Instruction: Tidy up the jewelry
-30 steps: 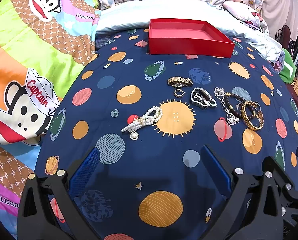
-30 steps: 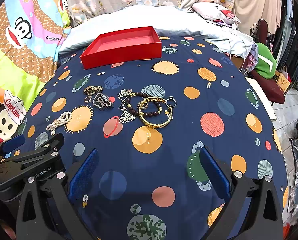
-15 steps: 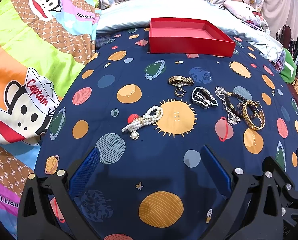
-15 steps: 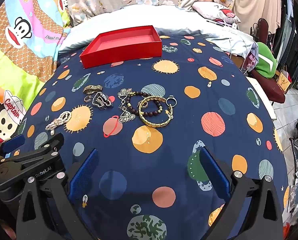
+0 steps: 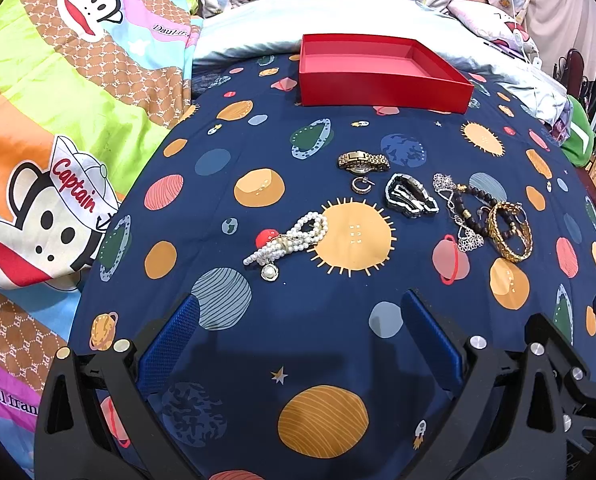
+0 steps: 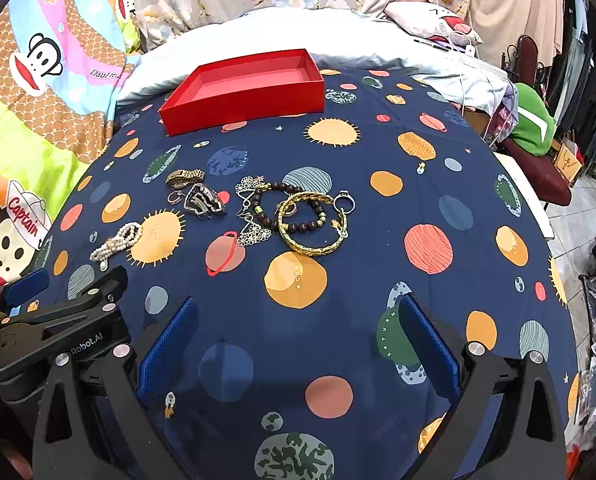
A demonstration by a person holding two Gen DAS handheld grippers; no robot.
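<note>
Jewelry lies on a navy planet-print sheet (image 5: pixel 298 344). A pearl bracelet (image 5: pixel 289 240) lies ahead of my open, empty left gripper (image 5: pixel 298 312). Beyond it are a gold watch (image 5: pixel 362 160), a small hoop earring (image 5: pixel 361 184), a silver watch (image 5: pixel 410 199), a silver chain (image 5: pixel 458 216), a dark bead bracelet (image 5: pixel 480 208) and a gold bangle (image 5: pixel 512 232). An empty red box (image 5: pixel 382 72) stands at the far side. My right gripper (image 6: pixel 298 316) is open and empty, short of the gold bangle (image 6: pixel 312 222), a ring (image 6: pixel 344 201) and the red box (image 6: pixel 243 90).
A colourful monkey-print blanket (image 5: pixel 57 140) lies along the left. White bedding (image 6: pixel 298 28) and pillows sit behind the box. The bed's right edge drops to a green item (image 6: pixel 534 124) and a chair. My left gripper's body (image 6: pixel 57 320) shows at the right wrist view's lower left.
Both views have shifted very slightly; the jewelry and the box have not moved and both grippers stay open.
</note>
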